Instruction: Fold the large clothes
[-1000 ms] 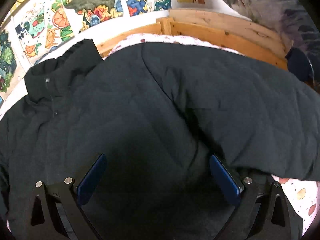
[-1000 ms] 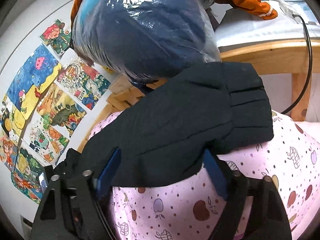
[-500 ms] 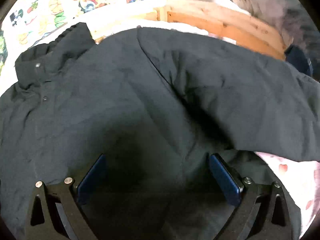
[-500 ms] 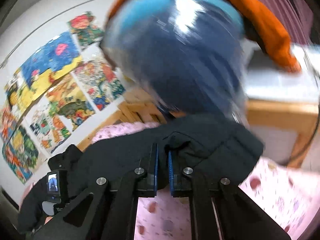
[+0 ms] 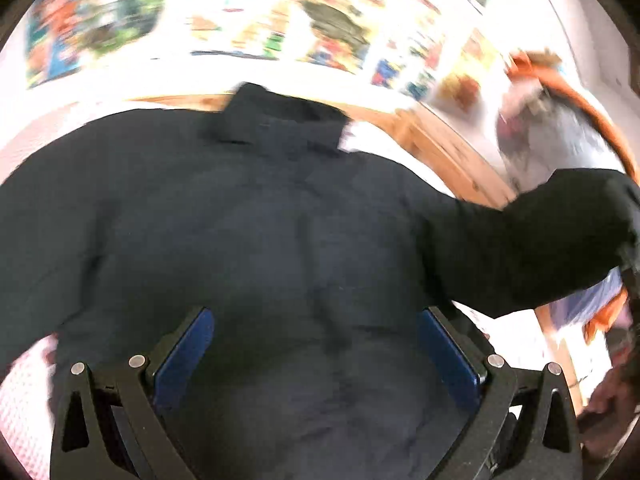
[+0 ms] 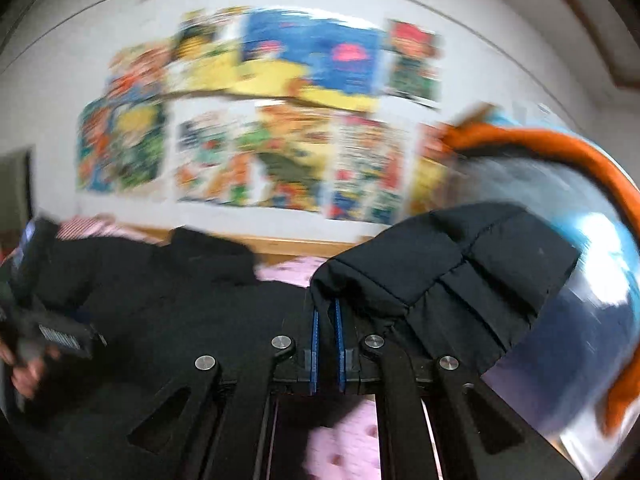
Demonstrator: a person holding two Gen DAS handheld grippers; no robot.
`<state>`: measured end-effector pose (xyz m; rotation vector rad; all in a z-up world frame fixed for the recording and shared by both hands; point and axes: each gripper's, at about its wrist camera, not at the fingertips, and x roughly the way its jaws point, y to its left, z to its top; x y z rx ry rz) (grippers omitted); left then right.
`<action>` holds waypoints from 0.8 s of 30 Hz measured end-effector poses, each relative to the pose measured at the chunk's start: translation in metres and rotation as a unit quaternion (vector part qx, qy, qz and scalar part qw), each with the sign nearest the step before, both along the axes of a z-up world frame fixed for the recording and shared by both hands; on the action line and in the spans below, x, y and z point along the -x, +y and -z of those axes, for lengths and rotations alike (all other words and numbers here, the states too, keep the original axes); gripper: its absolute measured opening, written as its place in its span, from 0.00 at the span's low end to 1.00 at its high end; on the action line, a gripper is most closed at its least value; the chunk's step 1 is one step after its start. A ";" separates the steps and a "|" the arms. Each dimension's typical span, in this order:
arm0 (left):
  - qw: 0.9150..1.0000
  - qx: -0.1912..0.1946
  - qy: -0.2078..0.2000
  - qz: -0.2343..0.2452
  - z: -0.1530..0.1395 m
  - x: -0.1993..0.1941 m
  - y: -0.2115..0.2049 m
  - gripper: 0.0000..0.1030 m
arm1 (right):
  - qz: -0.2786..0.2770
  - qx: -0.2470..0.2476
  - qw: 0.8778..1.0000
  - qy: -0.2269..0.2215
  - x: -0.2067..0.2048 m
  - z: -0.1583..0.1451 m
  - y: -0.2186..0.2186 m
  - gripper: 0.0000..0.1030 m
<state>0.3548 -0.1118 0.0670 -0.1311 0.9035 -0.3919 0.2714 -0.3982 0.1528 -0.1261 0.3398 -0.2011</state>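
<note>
A large black quilted jacket point(image 5: 248, 240) lies spread on a pink patterned bed sheet point(image 5: 24, 384), its collar point(image 5: 280, 120) towards the wall. My left gripper point(image 5: 318, 344) hovers over the jacket's body, jaws wide open with nothing pinched. My right gripper point(image 6: 326, 320) is shut on the edge of the jacket's sleeve point(image 6: 440, 276), near the cuff, and holds it raised off the bed. In the left wrist view that lifted sleeve point(image 5: 540, 232) stretches to the right edge. In the right wrist view the left gripper point(image 6: 52, 332) shows at far left, held in a hand point(image 6: 24, 364).
A wooden bed frame point(image 5: 452, 148) runs along a white wall covered with colourful posters point(image 6: 280, 120). A plastic-wrapped blue bundle point(image 6: 580, 320) with an orange cloth point(image 6: 560, 148) over it stands close to the raised sleeve. Both views are motion-blurred.
The right gripper closed on the sleeve near its cuff, then rolled and lifted it off the sheet. The left gripper stayed open, rose and swung, so the collar now sits top centre.
</note>
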 end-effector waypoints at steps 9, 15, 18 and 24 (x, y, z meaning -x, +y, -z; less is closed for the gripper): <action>0.991 0.009 0.014 -0.135 0.018 0.012 0.152 1.00 | -0.160 0.070 0.983 0.060 -0.040 0.050 0.151 0.07; 0.989 0.068 0.020 -0.131 0.044 0.018 0.179 1.00 | -0.261 0.039 0.949 0.174 -0.042 0.121 0.204 0.39; 0.991 0.090 0.020 -0.092 0.052 0.012 0.165 1.00 | -0.309 -0.010 0.927 0.214 -0.025 0.142 0.202 0.55; 0.997 0.000 0.066 -0.052 0.078 -0.036 0.107 0.99 | -0.285 -0.035 0.932 0.221 0.026 0.142 0.157 0.63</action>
